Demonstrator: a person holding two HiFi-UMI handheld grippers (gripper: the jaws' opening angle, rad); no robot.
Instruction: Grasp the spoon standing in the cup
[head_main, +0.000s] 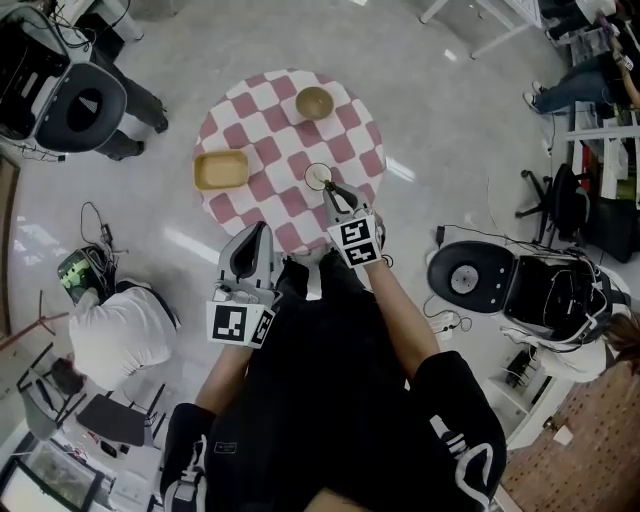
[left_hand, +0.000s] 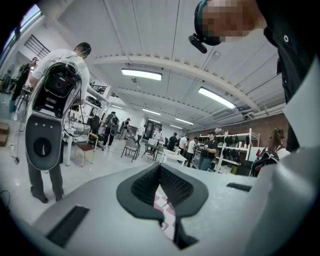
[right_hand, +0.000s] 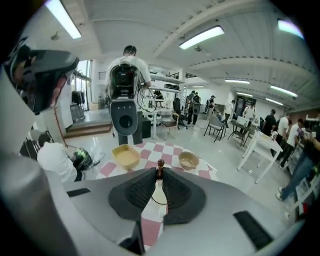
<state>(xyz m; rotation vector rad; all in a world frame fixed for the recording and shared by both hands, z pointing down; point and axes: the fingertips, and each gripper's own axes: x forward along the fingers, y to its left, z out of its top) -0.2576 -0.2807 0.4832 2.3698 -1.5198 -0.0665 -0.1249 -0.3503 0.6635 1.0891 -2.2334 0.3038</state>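
Note:
A clear cup (head_main: 317, 177) stands near the front edge of a round table (head_main: 270, 110) with a pink-and-white check cloth. In the right gripper view the cup (right_hand: 158, 192) shows pale through the gap between the jaws. The spoon (right_hand: 160, 164) stands upright in it, its brown knob poking up just above the jaw tips. My right gripper (right_hand: 159, 172) is shut on the spoon's handle; from the head view it (head_main: 330, 190) reaches over the cup. My left gripper (head_main: 264, 230) hangs off the table's front edge, shut (left_hand: 160, 167) with nothing in it.
A round tan bowl (head_main: 314, 102) sits at the table's far side and a yellow rectangular dish (head_main: 221, 169) at its left. Black round machines (head_main: 85, 105) (head_main: 465, 277) stand on the floor left and right. A person in white (head_main: 120, 330) crouches at the lower left.

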